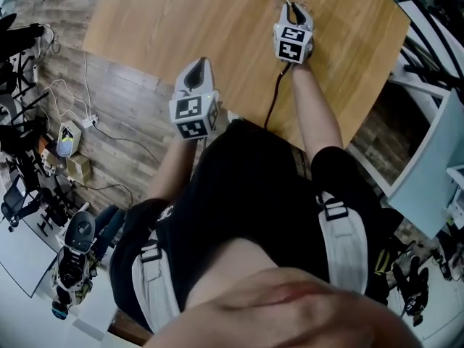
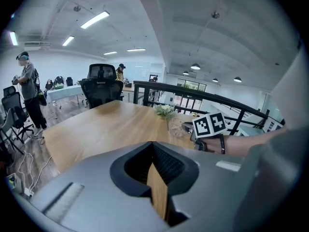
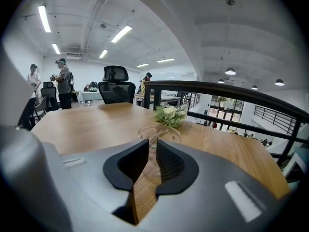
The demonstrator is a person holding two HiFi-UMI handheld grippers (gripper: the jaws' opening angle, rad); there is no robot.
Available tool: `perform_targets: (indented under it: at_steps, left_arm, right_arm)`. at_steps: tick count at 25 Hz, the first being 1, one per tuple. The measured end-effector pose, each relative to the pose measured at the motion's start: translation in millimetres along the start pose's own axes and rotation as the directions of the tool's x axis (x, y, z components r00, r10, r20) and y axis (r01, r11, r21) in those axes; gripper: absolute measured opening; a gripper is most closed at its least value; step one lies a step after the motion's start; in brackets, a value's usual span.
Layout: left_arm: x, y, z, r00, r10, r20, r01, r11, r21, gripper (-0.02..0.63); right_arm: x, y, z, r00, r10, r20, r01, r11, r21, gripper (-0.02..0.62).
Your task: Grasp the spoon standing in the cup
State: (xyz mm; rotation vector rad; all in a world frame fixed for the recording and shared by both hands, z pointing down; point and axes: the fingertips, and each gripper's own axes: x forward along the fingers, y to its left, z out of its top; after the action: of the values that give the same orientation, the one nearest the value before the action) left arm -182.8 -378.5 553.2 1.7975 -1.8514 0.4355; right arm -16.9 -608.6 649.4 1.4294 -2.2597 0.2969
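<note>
The right gripper [image 1: 293, 40] hovers over the wooden table [image 1: 181, 20] near its far edge, pointing at a clear glass cup [image 3: 159, 132] directly ahead of its tips. Its jaws stand a narrow gap apart, and the cup's near rim shows through that gap. The spoon [image 3: 156, 135] shows only as thin pale lines inside the cup, and whether the jaws touch it cannot be made out. A small bunch of flowers [image 3: 170, 115] sits just behind the cup. The left gripper [image 1: 194, 109] hangs at the table's near edge, with its jaws meeting at the tips and holding nothing.
</note>
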Motion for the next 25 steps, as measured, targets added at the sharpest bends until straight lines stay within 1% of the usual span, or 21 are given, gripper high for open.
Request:
perform_targets:
  at_steps: [5, 12, 17, 25]
  left_arm:
    - [-4.2, 2.2, -2.3, 1.0, 0.001, 0.002, -0.001, 1.0, 0.003, 0.012]
    - [-12.8, -2.1, 7.1, 0.999, -0.029, 0.03, 0.029, 1.0, 0.003, 0.012]
    - [-19.7, -14.1, 12.1, 0.997, -0.057, 0.059, 0.056, 0.998, 0.011, 0.012]
    - [-38.6, -33.4, 28.0, 0.986, -0.121, 0.117, 0.117, 0.992, 0.038, 0.012]
  right_arm:
    - [-0.3, 0.8, 1.9, 1.0, -0.009, -0.002, 0.009, 1.0, -0.015, 0.046]
    - [-22.4, 6.5, 30.6, 0.998, -0.012, 0.064, 0.013, 1.0, -0.018, 0.046]
    - [-51.0, 10.0, 47.2, 0.995, -0.01, 0.1, 0.013, 0.999, -0.034, 0.046]
    - [-114.4, 17.8, 75.9, 0.983, -0.016, 0.18, 0.021, 1.0, -0.022, 0.046]
